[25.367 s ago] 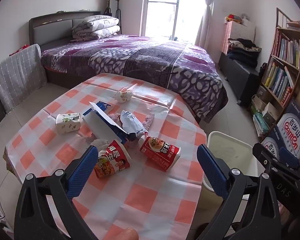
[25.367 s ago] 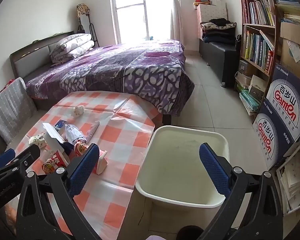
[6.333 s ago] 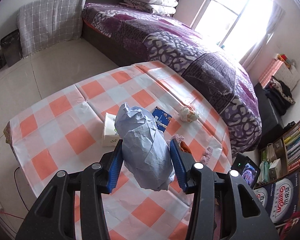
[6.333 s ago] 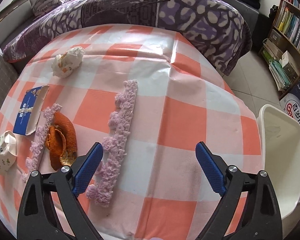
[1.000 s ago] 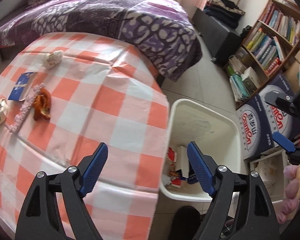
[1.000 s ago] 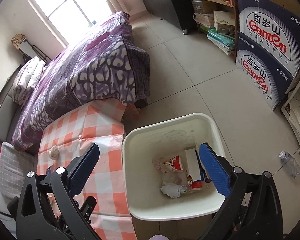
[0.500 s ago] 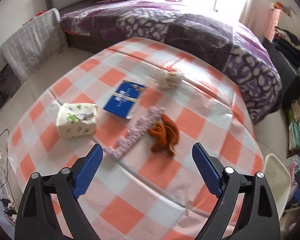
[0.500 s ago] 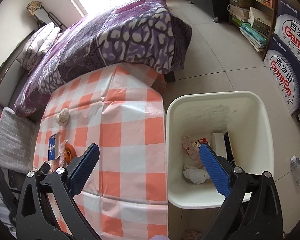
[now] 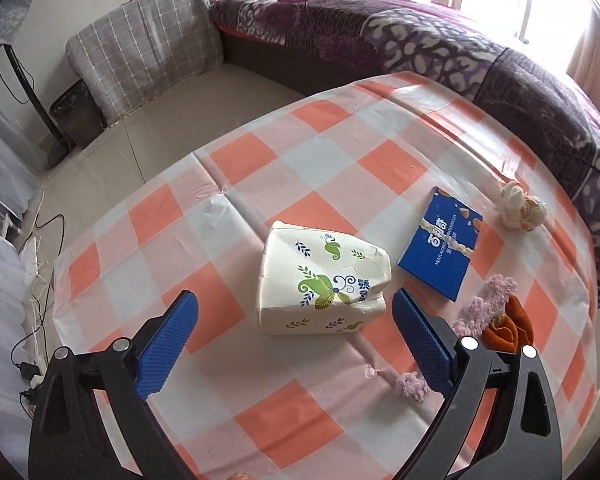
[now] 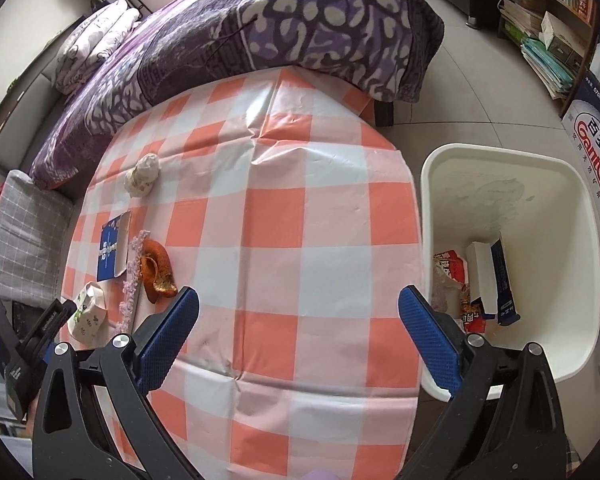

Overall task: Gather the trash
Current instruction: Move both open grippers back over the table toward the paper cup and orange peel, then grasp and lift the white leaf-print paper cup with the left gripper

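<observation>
A crushed white paper cup with green leaf print (image 9: 322, 286) lies on its side on the checked tablecloth (image 9: 260, 184). My left gripper (image 9: 296, 344) is open and hangs just in front of the cup, its jaws wider than the cup. A blue card box (image 9: 440, 242), a crumpled paper ball (image 9: 520, 207), a purple fuzzy strip (image 9: 486, 300) and orange peel (image 9: 510, 326) lie to the right. My right gripper (image 10: 298, 336) is open and empty over the table's near edge. The white bin (image 10: 508, 208) holds several wrappers and boxes.
A bed with a purple cover (image 10: 260, 28) stands behind the table. A grey checked cushion (image 9: 144, 44) leans on the floor at the left. Cables (image 9: 40, 240) run along the floor. Bookshelves and cartons (image 10: 592, 132) stand beyond the bin.
My left gripper has swung from the bin back over the table and come down close to the paper cup. My right gripper has moved from above the bin to the table edge.
</observation>
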Demonstrator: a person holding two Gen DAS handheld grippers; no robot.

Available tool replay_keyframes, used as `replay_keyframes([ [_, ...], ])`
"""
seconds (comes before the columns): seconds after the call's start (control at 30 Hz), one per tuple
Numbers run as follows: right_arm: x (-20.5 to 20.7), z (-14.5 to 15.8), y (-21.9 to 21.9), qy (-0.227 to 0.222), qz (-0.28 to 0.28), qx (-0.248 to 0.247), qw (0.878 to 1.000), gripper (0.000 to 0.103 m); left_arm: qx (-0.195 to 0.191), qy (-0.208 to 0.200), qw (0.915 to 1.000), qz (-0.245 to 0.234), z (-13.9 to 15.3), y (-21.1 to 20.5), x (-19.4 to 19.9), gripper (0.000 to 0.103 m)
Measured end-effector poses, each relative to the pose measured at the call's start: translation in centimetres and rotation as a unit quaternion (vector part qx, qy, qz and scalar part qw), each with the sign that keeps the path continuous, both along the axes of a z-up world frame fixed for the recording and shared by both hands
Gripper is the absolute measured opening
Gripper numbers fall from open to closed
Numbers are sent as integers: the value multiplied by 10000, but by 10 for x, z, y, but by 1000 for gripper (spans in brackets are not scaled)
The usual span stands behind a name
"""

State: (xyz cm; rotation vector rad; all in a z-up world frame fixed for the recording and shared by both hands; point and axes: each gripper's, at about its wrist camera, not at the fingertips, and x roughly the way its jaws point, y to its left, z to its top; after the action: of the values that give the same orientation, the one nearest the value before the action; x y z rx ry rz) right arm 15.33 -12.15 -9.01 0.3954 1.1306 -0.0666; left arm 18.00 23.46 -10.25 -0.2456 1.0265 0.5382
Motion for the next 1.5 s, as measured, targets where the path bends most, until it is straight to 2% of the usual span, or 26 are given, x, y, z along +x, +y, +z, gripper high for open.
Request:
replay_keyframes([
  [0.27, 9, -14, 30, 97, 285, -212, 9993, 96, -45, 223, 9995, -206, -22, 0, 22, 96],
  [0.4, 13, -21, 51, 103, 566, -183, 9982, 96, -16, 127, 9994, -316, -24, 7, 23, 94],
  [0.5, 16, -27, 75, 110, 883, -179, 9959, 96, 3, 43, 9991, -424, -21, 17, 17, 68],
  [0.67, 18, -35, 127, 55, 1522, -72, 9883, 96, -8, -211, 9992, -336, -12, 43, 0, 49],
  [0.7, 18, -36, 139, 39, 1643, -56, 9864, 95, -9, -222, 9994, -272, -10, 50, -3, 27],
  [0.73, 18, -36, 148, 20, 1723, -55, 9850, 95, -44, -215, 9996, -198, -10, 57, -7, 16],
  [0.87, 25, -47, 185, 100, 1750, -73, 9845, 94, -377, -294, 9988, -98, -11, 83, -19, 17],
  [0.9, 26, -49, 191, 153, 1713, -30, 9851, 93, -454, -292, 9985, -62, -12, 89, -21, 28],
  [0.93, 26, -51, 195, 187, 1696, -3, 9853, 93, -484, -295, 9984, 21, -12, 95, -24, 56],
  [0.97, 26, -52, 199, 187, 1696, -4, 9853, 93, -516, -394, 9978, 112, -10, 101, -29, 68],
  [1.0, 23, -52, 202, 162, 1707, -36, 9852, 93, -518, -531, 9971, 151, -6, 106, -33, 72],
  [1.07, 20, -51, 205, 72, 1766, -160, 9841, 93, -511, -649, 9965, 116, 2, 112, -36, 74],
  [1.13, 19, -51, 203, 71, 1759, -237, 9841, 93, -492, -740, 9960, 99, 8, 120, -39, 93],
  [1.2, 18, -49, 197, 76, 1728, -267, 9846, 93, -551, -787, 9951, 233, 9, 132, -42, 94],
  [1.3, 20, -42, 186, -16, 1717, -428, 9842, 93, -1071, -824, 9891, 585, 2, 155, -47, 94],
  [1.37, 21, -37, 174, -112, 1661, -476, 9849, 94, -1250, -836, 9859, 731, -2, 163, -48, 94],
  [1.5, 27, -38, 158, -218, 1615, -521, 9852, 96, -1283, -826, 9871, 493, 0, 156, -30, 95],
])
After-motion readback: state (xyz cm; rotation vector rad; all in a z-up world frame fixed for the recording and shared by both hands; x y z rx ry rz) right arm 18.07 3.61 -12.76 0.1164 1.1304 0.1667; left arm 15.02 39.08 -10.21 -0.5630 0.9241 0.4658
